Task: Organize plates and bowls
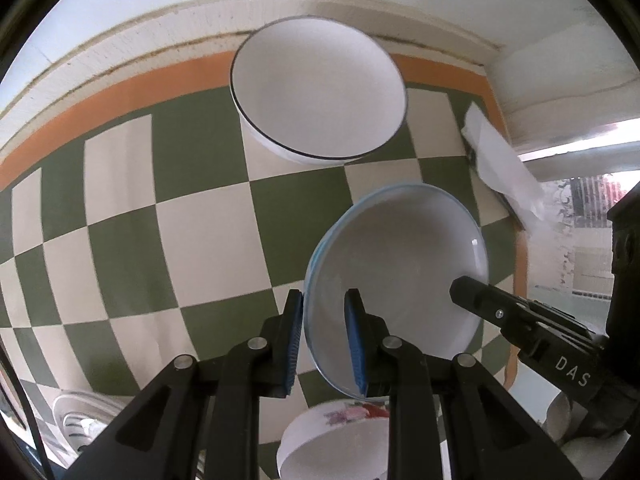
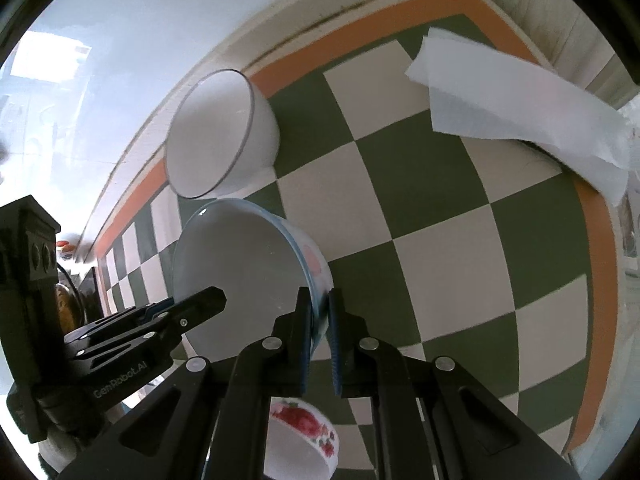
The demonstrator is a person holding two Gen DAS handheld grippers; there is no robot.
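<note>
White bowl (image 1: pixel 318 92) and paper towel (image 2: pixel 520 108) beyond held bowl (image 1: pixel 400 268)

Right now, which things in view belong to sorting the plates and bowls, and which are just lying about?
Part of the job:
- blue-rimmed bowl, gripped by left gripper and right gripper
- black-rimmed bowl
- flowered bowl

Lying about:
- paper towel
- checkered cloth, underneath everything

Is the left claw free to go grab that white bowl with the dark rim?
Probably not yet: the left claw is shut on the blue-rimmed bowl, which the right claw also grips. The dark-rimmed bowl sits unobstructed beyond.
</note>
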